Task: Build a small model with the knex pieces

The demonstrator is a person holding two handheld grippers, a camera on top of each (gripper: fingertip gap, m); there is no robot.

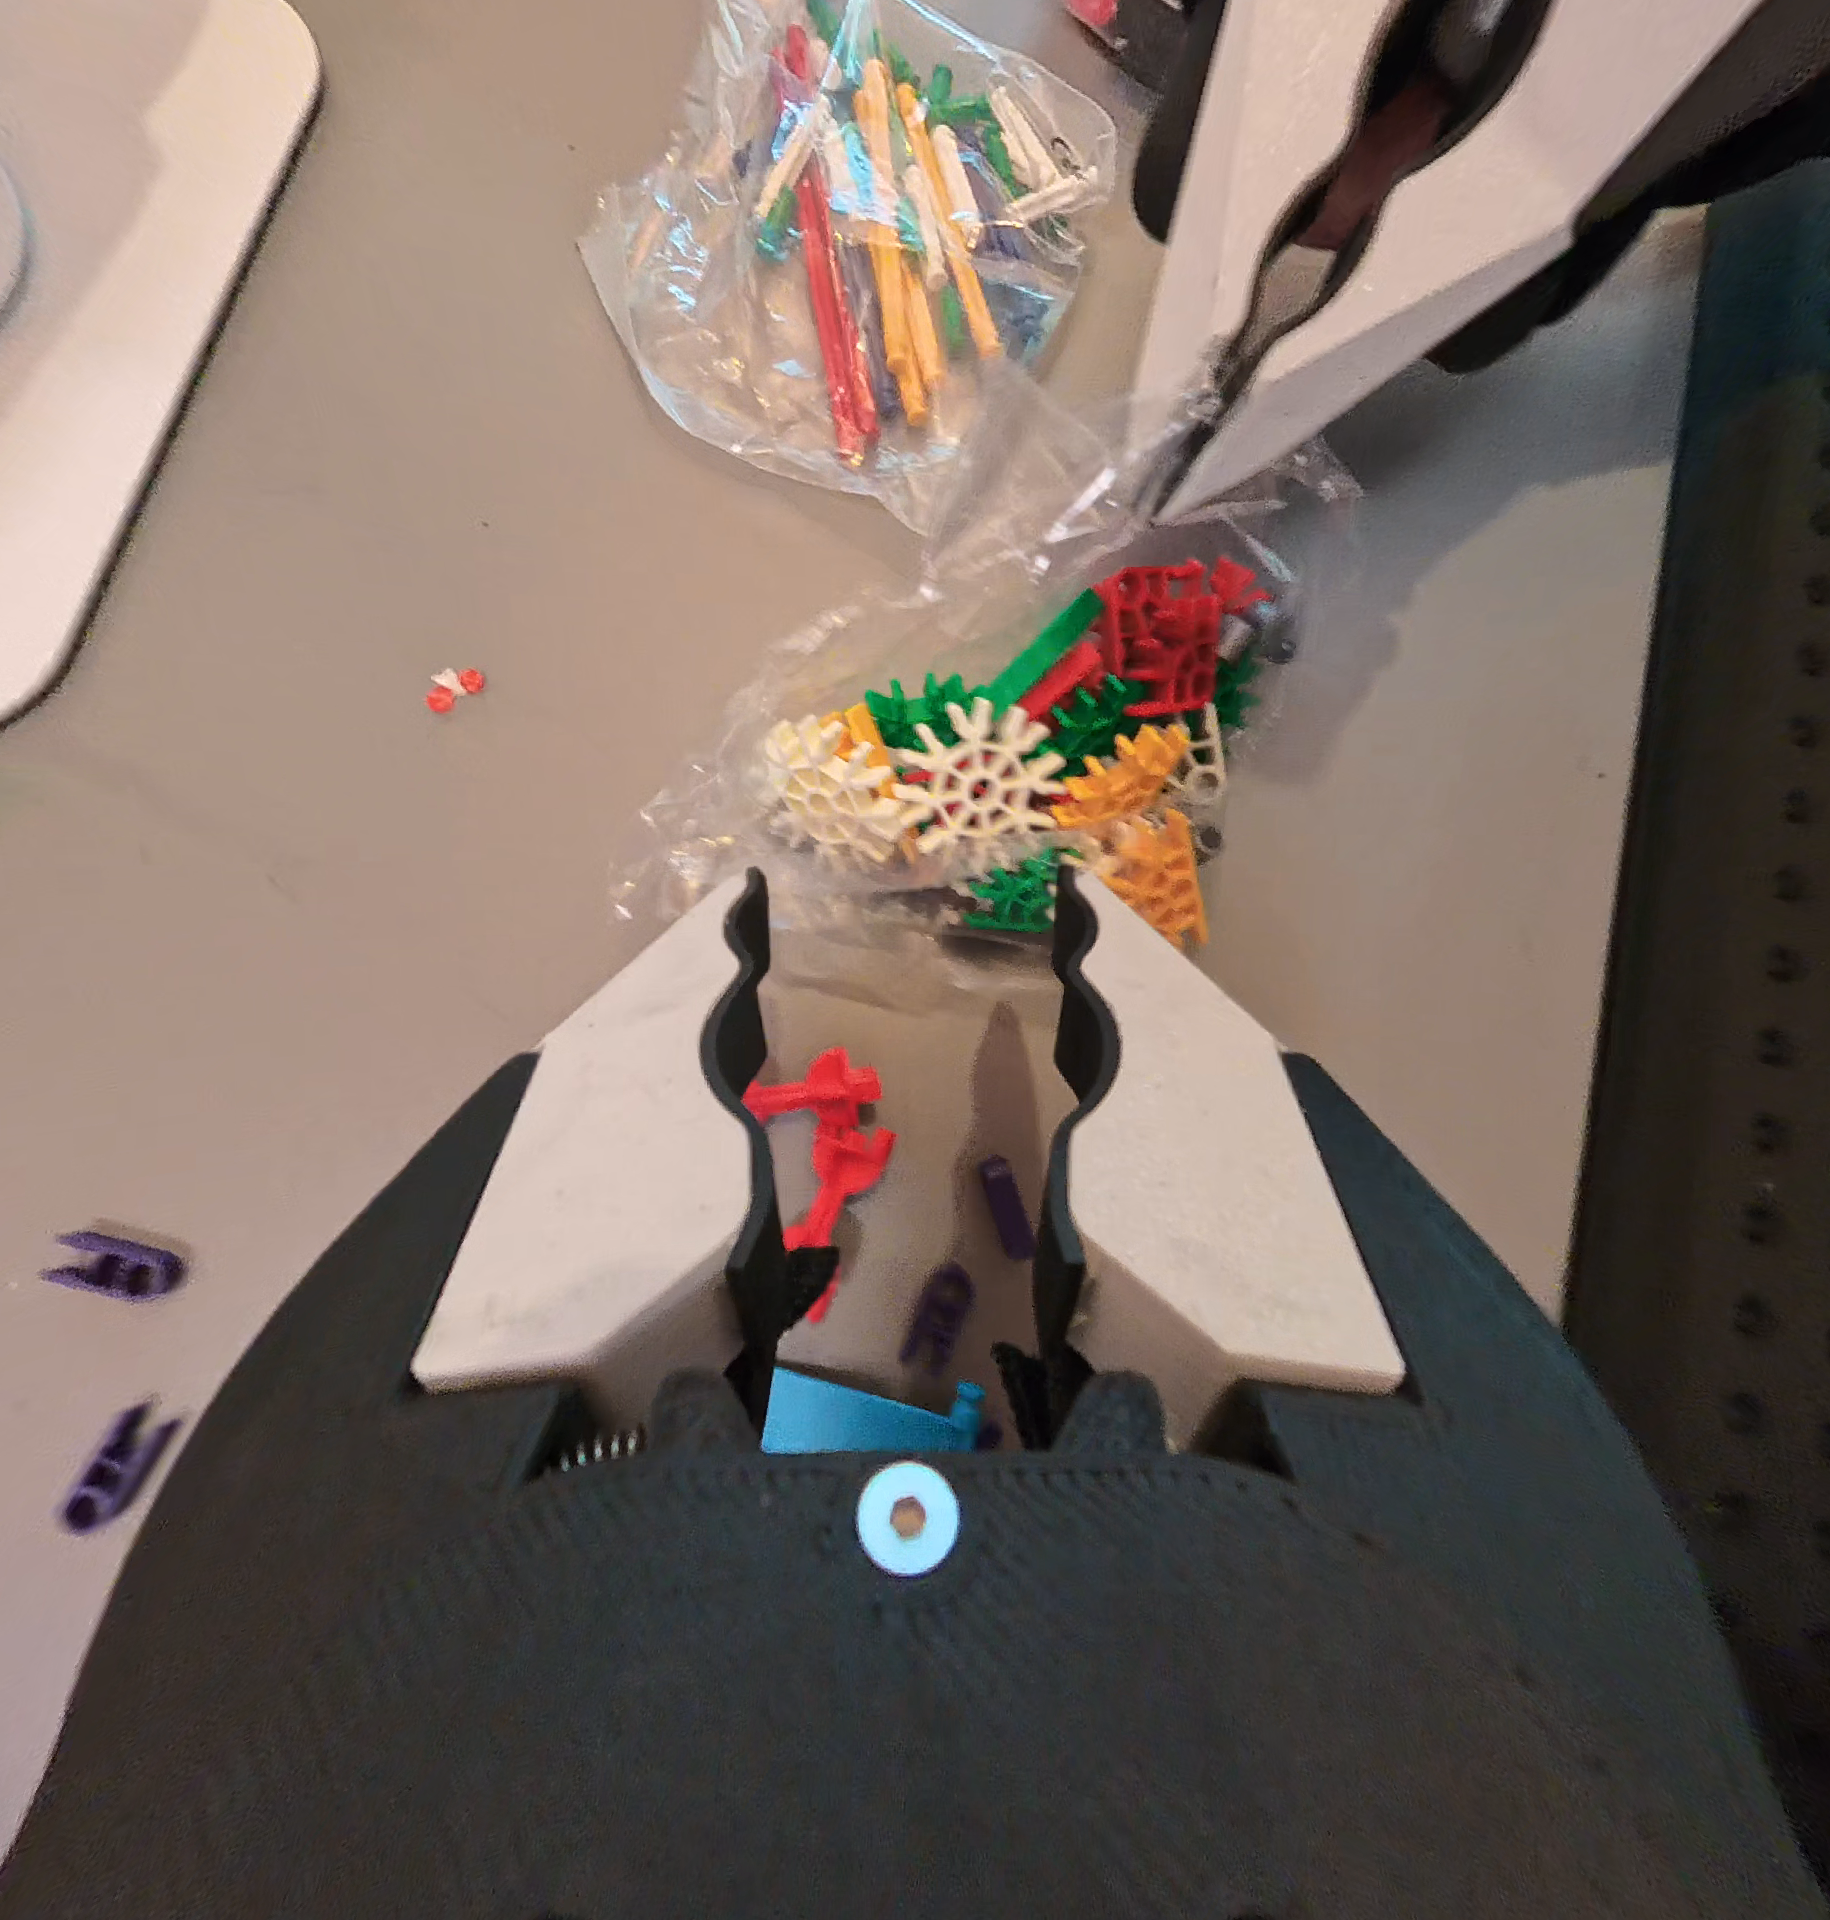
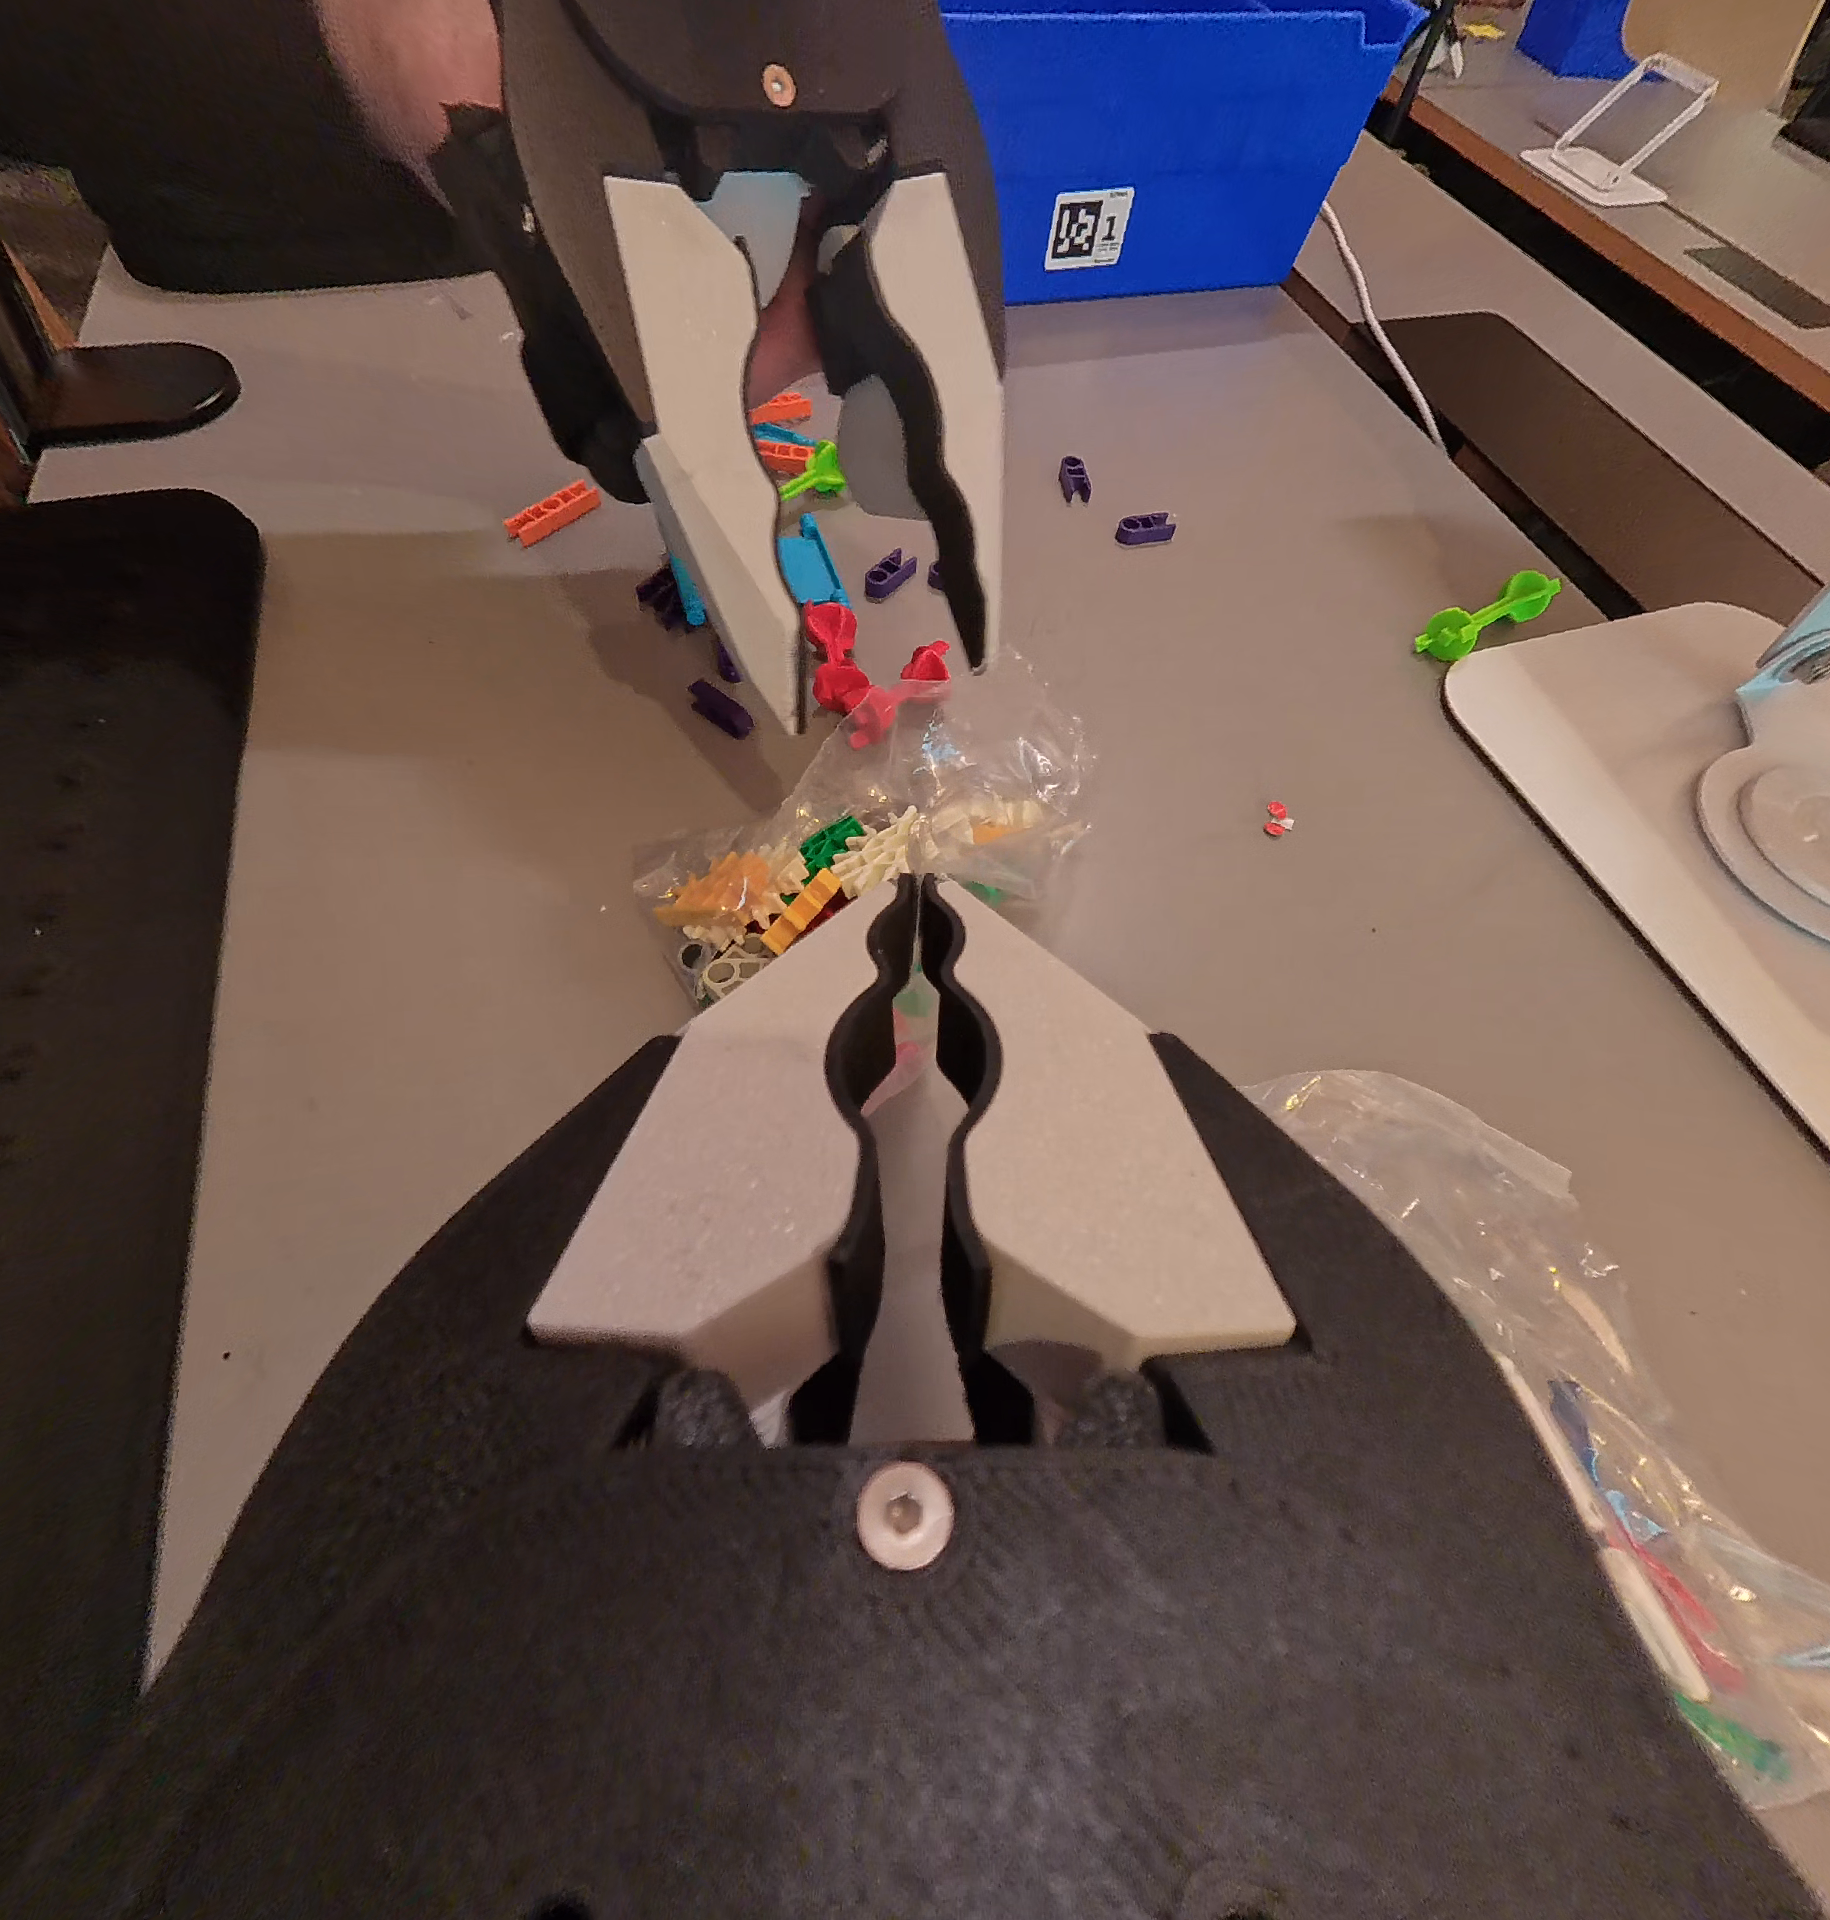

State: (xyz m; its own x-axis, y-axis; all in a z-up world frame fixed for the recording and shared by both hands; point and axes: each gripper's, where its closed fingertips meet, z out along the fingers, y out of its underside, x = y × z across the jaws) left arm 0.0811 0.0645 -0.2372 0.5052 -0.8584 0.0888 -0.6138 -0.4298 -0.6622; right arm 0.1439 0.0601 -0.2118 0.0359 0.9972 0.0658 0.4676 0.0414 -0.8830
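Two grippers work over a grey table (image 1: 371, 520) strewn with small plastic construction-toy pieces.

In the left wrist view, the left gripper (image 1: 906, 894) fills the lower half of the frame with its jaws spread apart and nothing between them. Seen through the gap, on the table, lie a red connector piece (image 1: 823, 1138), two purple clips (image 1: 1004, 1205) and part of a blue piece (image 1: 849, 1418). More purple clips (image 1: 116, 1262) lie at lower left. Just past the fingertips, in the middle of the frame, sits a clear plastic bag of connectors (image 1: 1004, 769), holding white snowflake-shaped, green, yellow and red pieces; the fingertips are at its near edge. At upper right the right gripper (image 1: 1191, 457) comes down with its jaws pinched on the bag's far, crumpled plastic. Farther, at top centre, lies a second clear bag of rods (image 1: 869, 260) in red, yellow, white, green and blue. A white base plate (image 1: 90, 343) takes the upper left, and a dark perforated panel (image 1: 1763, 831) runs down the right edge.

In the right wrist view, the right gripper's (image 2: 916, 883) jaws are closed on the connector bag's (image 2: 869, 831) plastic at frame centre. The rod bag (image 2: 1576, 1403) lies at lower right. Beyond, the left gripper (image 2: 890, 686) hangs open above scattered red, purple, blue and orange pieces. A green piece (image 2: 1487, 613) lies at the right, and a blue bin (image 2: 1181, 125) stands at the top.
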